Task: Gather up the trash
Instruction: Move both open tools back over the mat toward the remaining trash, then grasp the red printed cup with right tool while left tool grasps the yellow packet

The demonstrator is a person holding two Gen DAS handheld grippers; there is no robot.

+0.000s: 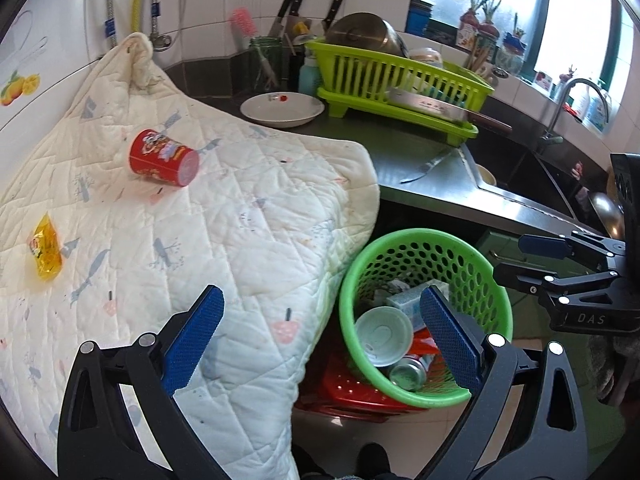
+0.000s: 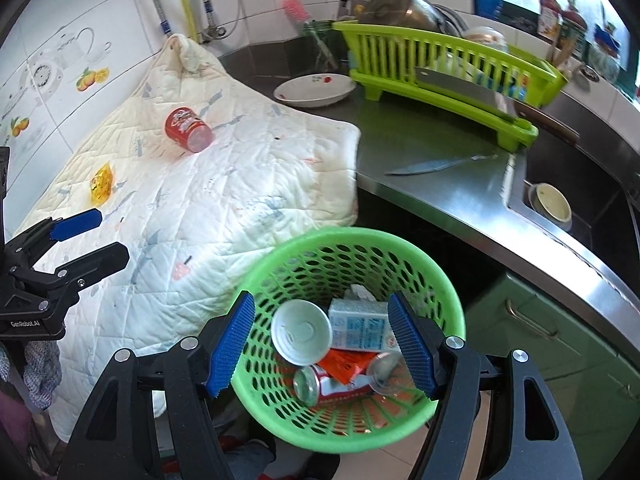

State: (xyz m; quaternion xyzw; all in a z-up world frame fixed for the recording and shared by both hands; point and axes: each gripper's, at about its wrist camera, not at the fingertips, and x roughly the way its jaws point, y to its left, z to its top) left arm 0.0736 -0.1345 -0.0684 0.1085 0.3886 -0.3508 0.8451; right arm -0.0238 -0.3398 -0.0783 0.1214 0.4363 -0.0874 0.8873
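Perforated round green plastic basket (image 2: 448,280) holds a carton (image 2: 360,328) and can (image 2: 320,386); quilted cloth (image 1: 200,200) bears a red cup (image 1: 162,158); left gripper (image 1: 320,332) and right gripper (image 2: 324,346) both gape empty; "DAS" readable.

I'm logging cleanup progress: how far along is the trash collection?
Done: a carton, can and cup lie in the green basket. In hand: nothing; left gripper and right gripper are open. Left: red cup and yellow packet on the quilt.
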